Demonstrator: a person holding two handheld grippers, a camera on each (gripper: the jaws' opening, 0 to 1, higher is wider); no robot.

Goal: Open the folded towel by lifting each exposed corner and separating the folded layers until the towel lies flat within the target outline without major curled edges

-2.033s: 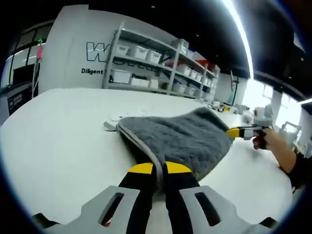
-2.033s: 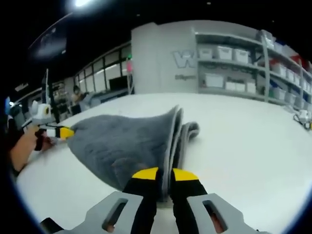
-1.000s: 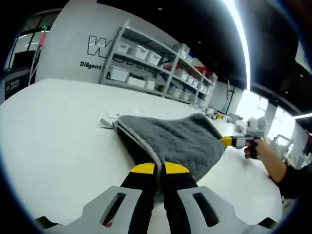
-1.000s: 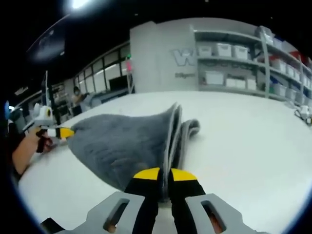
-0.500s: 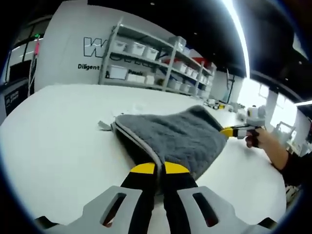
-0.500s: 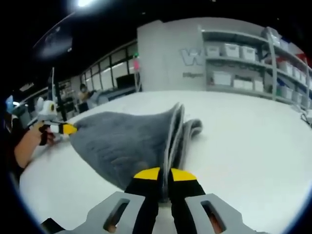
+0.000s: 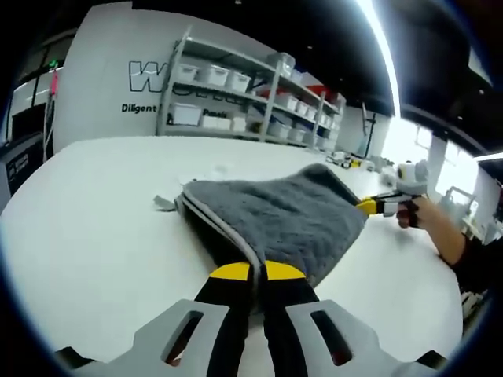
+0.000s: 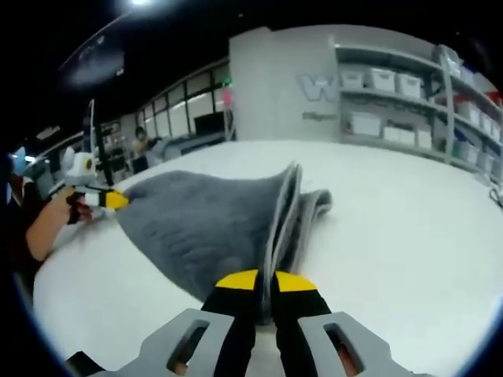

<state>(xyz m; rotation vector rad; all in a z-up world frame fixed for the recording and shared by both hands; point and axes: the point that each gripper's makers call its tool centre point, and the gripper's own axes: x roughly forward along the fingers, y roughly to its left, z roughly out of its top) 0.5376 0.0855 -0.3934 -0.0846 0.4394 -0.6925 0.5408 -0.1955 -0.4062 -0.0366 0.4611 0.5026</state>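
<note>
Left gripper view looks across a wide white table (image 7: 86, 236), the largest thing in sight, with a grey wall and a metal shelving rack (image 7: 236, 102) of white bins behind it. On the table lies the grey towel (image 7: 275, 216), quilted on its upper face and edged with a pale binding; one layer is lifted off the surface and stretched between the two tools, while folded layers remain beneath. The left gripper (image 7: 251, 275) has its yellow-tipped jaws pressed together on the towel's near corner, the pale hem running straight up from between them. At the far corner, toward the right of this view, the right gripper (image 7: 376, 206) pinches the cloth, with a person's hand (image 7: 410, 210) and forearm behind it. A small grey tag (image 7: 163, 203) lies on the table at the towel's left edge

Right gripper view shows the same towel (image 8: 204, 220) from the opposite corner, the right gripper (image 8: 257, 281) closed tight on a stacked edge whose layers fan upward. The left gripper (image 8: 106, 199) grips the far point, held by a hand (image 8: 59, 212), and the table (image 8: 409, 236) spreads bare to the right
</note>
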